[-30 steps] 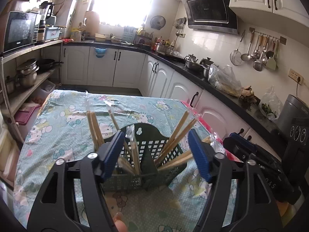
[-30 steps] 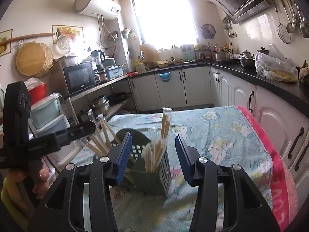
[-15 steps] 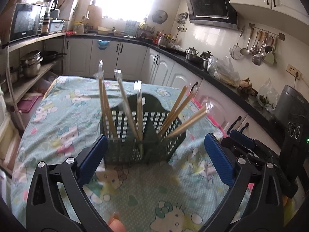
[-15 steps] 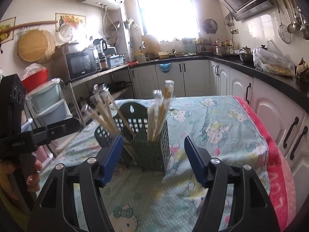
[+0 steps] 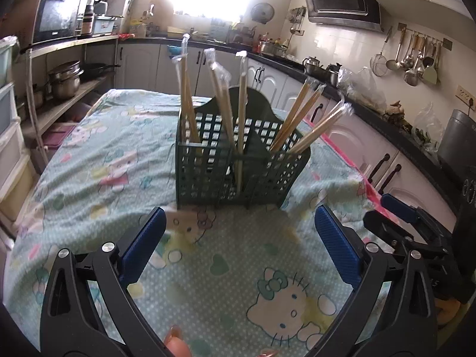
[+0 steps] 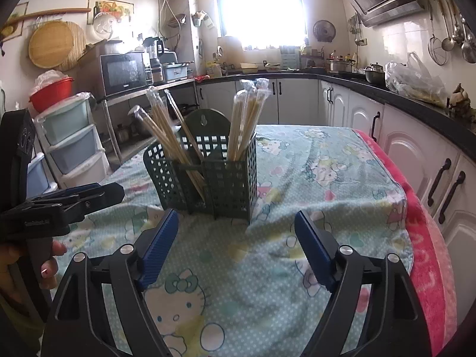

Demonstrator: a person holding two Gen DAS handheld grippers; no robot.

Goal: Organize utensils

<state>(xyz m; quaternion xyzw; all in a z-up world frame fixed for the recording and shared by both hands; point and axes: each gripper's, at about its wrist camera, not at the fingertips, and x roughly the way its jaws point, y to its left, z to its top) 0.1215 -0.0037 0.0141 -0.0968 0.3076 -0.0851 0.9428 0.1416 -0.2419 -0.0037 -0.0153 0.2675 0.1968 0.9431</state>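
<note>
The basket [image 5: 238, 166] is dark green with lots of square holes. It stands upright in the middle of the desk [image 5: 89, 163], on a cloth [image 6: 312, 178] with cartoon cats. Chopsticks [image 5: 187, 95] in clear wrappers stick up out of its boxes. Some stand nearly straight and some lean out to the side.

The left tool [image 5: 238, 247] is wide open with nothing in it. It sits low over the cloth, just in front of the basket and not touching it. The right tool [image 6: 238, 244] is opening now, and nothing is between its blue pads [image 6: 160, 247]. It also faces the basket from near.

It looks like the sticks are all in, so the job seems close to done. To do this step well, both tools should stay clear of the leaning sticks. A bump could tip the light basket. No loose sticks show on the cloth.
</note>
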